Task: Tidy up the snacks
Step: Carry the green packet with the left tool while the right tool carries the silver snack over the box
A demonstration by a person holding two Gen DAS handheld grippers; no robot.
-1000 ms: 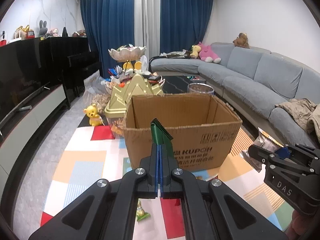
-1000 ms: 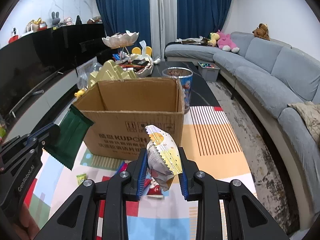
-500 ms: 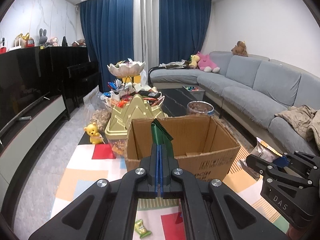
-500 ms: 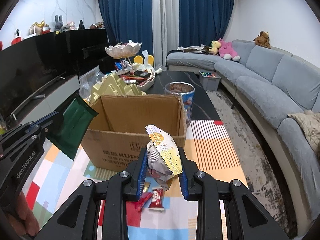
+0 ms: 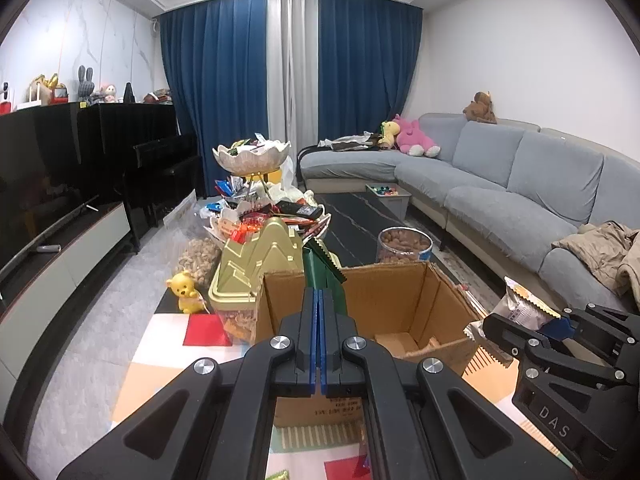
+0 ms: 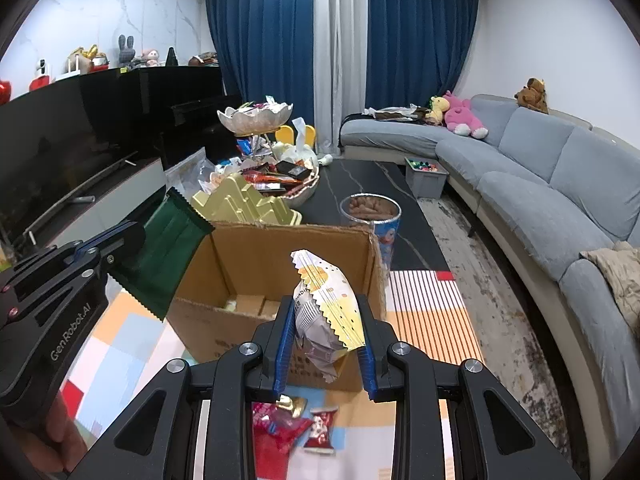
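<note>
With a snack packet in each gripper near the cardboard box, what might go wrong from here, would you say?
1. The left gripper pinches the dark green foil packet only by one end; most of it hangs over the brown cardboard box's left edge, so an early release may drop it outside.
2. The right gripper clamps the puffy white-and-yellow snack bag across its middle; squeezing could crush its contents.
3. Both grippers converge on one opening and might collide.

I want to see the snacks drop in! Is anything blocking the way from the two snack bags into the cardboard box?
Nothing visible does. The cardboard box is open on top, with no lid or flap across it. The green packet in the left gripper and the white and yellow bag in the right gripper hang near its rim.
</note>
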